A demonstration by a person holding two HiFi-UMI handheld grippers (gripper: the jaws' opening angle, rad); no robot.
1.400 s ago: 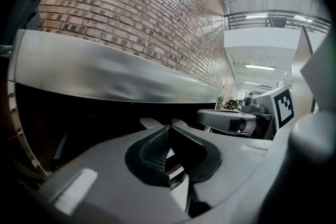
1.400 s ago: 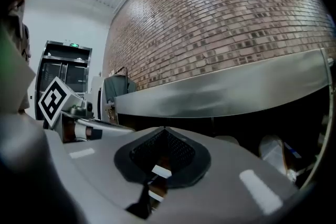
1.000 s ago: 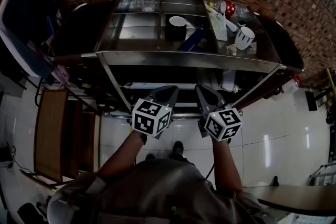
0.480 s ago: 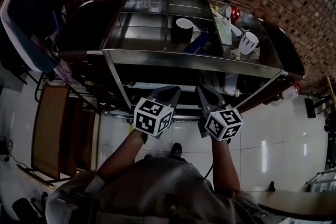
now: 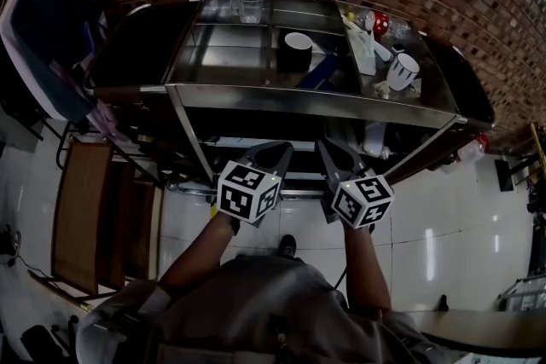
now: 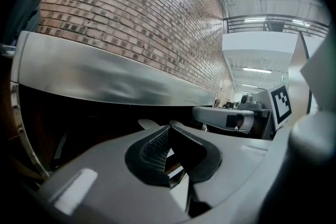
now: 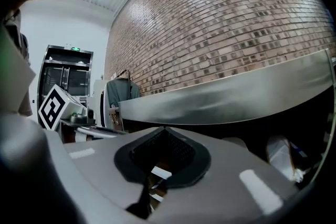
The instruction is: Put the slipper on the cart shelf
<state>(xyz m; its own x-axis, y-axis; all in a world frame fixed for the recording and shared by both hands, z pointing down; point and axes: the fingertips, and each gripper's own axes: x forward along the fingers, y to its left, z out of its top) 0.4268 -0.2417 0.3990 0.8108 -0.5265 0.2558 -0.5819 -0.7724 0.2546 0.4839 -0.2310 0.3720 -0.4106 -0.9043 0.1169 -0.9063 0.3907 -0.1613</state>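
The steel cart (image 5: 307, 95) stands against the brick wall, its top shelf lit and its lower shelves in deep shadow. No slipper shows in any view. My left gripper (image 5: 278, 149) and right gripper (image 5: 328, 146) hang side by side in front of the cart, below its top rim, pointing at the dark lower shelves. In the left gripper view, my left gripper (image 6: 168, 129) has its jaw tips touching, with nothing between them. My right gripper (image 7: 162, 130) looks the same in the right gripper view, tips together and empty. The cart's steel rim (image 6: 110, 86) runs just above both.
On the top shelf stand a black mug (image 5: 296, 49), a white mug (image 5: 401, 67), a clear jug (image 5: 249, 6) and a red item (image 5: 375, 18). A wooden frame (image 5: 84, 217) leans at the left, under a dark bag (image 5: 43, 30). A pale object (image 7: 281, 157) lies inside the cart.
The head view has shifted a little, so the cart sits slightly lower in the picture. Both grippers keep their place and stay shut.
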